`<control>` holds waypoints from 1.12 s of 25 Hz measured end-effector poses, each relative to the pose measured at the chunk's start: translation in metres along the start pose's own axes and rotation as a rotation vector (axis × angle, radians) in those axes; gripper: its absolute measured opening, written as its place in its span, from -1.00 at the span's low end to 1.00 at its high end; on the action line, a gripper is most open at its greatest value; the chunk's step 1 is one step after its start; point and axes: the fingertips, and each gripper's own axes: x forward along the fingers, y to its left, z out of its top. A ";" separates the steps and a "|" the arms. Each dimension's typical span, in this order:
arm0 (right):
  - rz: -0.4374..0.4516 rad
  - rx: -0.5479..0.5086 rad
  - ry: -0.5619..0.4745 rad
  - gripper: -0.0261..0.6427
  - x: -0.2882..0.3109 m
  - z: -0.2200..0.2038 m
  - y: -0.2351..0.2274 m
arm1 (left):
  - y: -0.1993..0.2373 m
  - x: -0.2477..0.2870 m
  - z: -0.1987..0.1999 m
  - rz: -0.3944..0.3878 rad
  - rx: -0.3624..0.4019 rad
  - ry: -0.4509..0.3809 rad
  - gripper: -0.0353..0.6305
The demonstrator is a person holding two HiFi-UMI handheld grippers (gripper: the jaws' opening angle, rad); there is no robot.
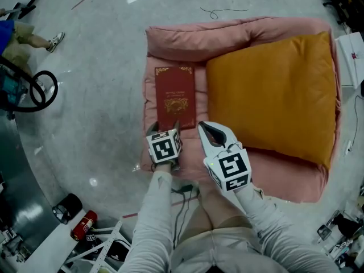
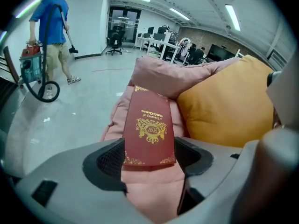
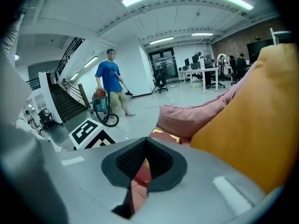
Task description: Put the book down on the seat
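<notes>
The red book [image 1: 175, 95] lies flat on the pink seat [image 1: 187, 38], its right edge just beside the orange cushion [image 1: 273, 95] and its left edge near the seat's outer rim. The left gripper [image 1: 165, 128] has its jaws spread wide at the book's near edge. The right gripper [image 1: 203, 126] hovers beside it with jaws closed and empty, over bare pink fabric.

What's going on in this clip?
A person with a gripper in each hand faces a pink seat. The red book lies flat on it beside an orange cushion. The left gripper sits at the book's near end, jaws apart and apparently not clamping it. The right gripper is shut and empty alongside.
</notes>
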 end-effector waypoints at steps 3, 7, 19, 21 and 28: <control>-0.002 -0.005 0.002 -0.93 -0.006 0.000 0.004 | -0.002 -0.019 0.007 0.014 0.014 -0.055 0.01; -0.009 -0.014 0.001 -0.93 -0.016 0.001 0.009 | -0.005 -0.051 0.017 0.029 0.001 -0.131 -0.53; 0.009 -0.054 0.016 -0.93 -0.052 0.010 0.030 | -0.037 -0.144 0.023 -0.050 -0.007 -0.207 -0.88; 0.021 -0.067 0.016 -0.93 -0.058 0.012 0.033 | -0.039 -0.157 0.019 -0.053 -0.004 -0.205 -0.88; 0.024 -0.087 0.011 -0.93 -0.086 0.017 0.035 | -0.051 -0.197 0.012 -0.058 0.012 -0.234 -0.88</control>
